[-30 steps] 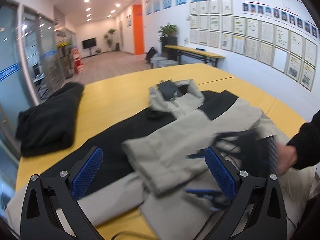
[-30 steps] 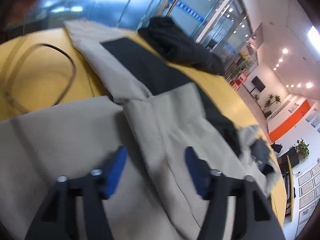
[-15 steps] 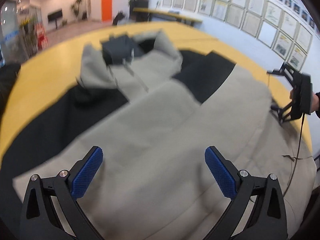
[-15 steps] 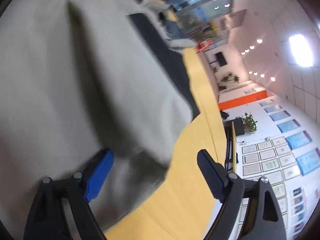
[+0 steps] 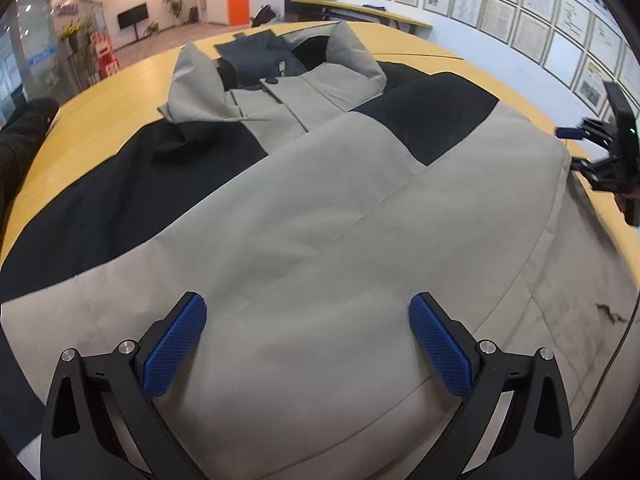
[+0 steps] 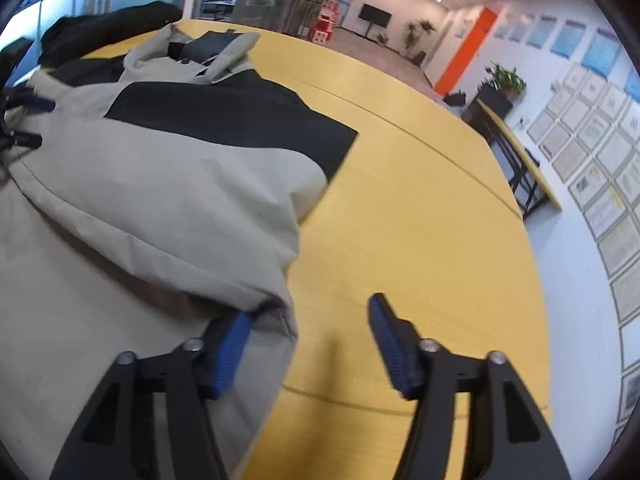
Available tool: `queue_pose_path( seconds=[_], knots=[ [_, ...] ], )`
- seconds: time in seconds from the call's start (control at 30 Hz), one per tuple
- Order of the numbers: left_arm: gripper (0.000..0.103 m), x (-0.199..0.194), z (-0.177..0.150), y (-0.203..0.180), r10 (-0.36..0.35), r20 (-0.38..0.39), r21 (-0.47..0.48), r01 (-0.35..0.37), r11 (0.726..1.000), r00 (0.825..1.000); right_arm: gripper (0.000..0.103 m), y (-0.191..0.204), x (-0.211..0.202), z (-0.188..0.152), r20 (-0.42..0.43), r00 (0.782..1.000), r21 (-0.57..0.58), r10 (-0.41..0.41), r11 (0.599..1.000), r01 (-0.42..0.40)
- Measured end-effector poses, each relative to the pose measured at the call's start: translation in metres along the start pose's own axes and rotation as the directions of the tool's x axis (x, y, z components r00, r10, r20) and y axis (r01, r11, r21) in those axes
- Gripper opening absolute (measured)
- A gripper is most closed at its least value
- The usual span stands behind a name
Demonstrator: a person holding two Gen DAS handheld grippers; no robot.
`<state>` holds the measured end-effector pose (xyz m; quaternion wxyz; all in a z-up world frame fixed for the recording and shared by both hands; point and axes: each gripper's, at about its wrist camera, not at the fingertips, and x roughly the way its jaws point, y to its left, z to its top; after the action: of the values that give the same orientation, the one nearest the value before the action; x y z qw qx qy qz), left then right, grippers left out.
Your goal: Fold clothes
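The jacket (image 5: 328, 216) lies flat on the yellow table (image 6: 420, 208), the left claw (image 5: 308, 340) hangs wide open over it, and the right claw (image 6: 308, 340) is closing at its edge.

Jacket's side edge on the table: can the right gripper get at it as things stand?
Probably yes. The right gripper, its jaws closing, already straddles the jacket edge over the bare yellow table; nothing blocks it.

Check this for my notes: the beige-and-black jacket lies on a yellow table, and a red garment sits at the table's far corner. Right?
Not quite. The garment at the far corner is black, not red; the right wrist view shows it best. The rest holds: the beige-and-black jacket lies on the yellow table.
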<state>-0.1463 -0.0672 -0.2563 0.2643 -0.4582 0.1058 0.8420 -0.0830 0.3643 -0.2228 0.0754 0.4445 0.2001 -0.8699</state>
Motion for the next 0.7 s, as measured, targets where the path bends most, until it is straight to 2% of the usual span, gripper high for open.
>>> queue_pose_path(
  seconds=[0.07,0.13,0.17,0.2,0.27,0.3,0.37,0.47,0.53,0.63,0.7],
  knots=[
    [0.103,-0.001,-0.005,-0.003,0.005,-0.002,0.010,-0.005,1.000,1.000,0.071,-0.007,-0.016,-0.006,0.000,1.000,0.023,0.029,0.999,-0.029],
    [0.103,-0.002,-0.010,-0.007,0.017,0.007,0.027,-0.017,0.999,1.000,0.071,0.000,-0.047,-0.010,0.074,0.993,0.024,0.097,0.995,-0.099],
    [0.103,-0.003,-0.012,-0.007,0.022,0.016,0.026,-0.023,0.999,1.000,0.072,0.011,-0.052,0.002,0.120,0.982,0.010,0.147,0.989,-0.149],
    [0.103,-0.004,-0.013,-0.008,0.024,0.022,0.019,-0.025,1.000,0.999,0.074,0.022,-0.056,0.013,0.165,0.966,-0.006,0.197,0.980,-0.199],
    [0.103,-0.007,-0.015,-0.009,0.028,0.034,0.010,-0.028,1.000,0.999,0.083,0.045,-0.065,0.037,0.252,0.922,-0.046,0.295,0.955,-0.293],
    [0.103,-0.010,-0.016,-0.011,0.030,0.041,0.012,-0.031,0.999,0.999,0.083,0.056,-0.066,0.048,0.280,0.900,-0.065,0.335,0.942,-0.330],
    [0.103,-0.016,-0.023,-0.013,0.041,0.070,0.026,-0.043,0.999,0.997,0.082,0.082,-0.028,0.064,0.149,0.933,-0.037,0.328,0.945,-0.326],
    [0.103,-0.017,-0.033,-0.008,0.027,0.049,0.000,-0.027,1.000,0.998,0.076,0.096,0.018,0.059,-0.025,0.944,0.051,0.330,0.943,-0.328],
    [0.103,-0.018,-0.034,-0.006,0.014,0.048,-0.012,-0.013,1.000,0.999,0.076,0.099,0.025,0.047,-0.072,0.953,0.087,0.293,0.954,-0.287],
    [0.103,-0.018,-0.037,-0.010,0.033,0.031,0.001,-0.033,0.999,0.999,0.076,0.105,0.014,0.046,-0.073,0.974,0.097,0.215,0.973,-0.207],
    [0.103,-0.020,-0.038,-0.011,0.036,0.016,0.008,-0.036,0.999,0.999,0.076,0.113,0.002,0.054,-0.054,0.978,0.103,0.199,0.976,-0.193]
  ],
)
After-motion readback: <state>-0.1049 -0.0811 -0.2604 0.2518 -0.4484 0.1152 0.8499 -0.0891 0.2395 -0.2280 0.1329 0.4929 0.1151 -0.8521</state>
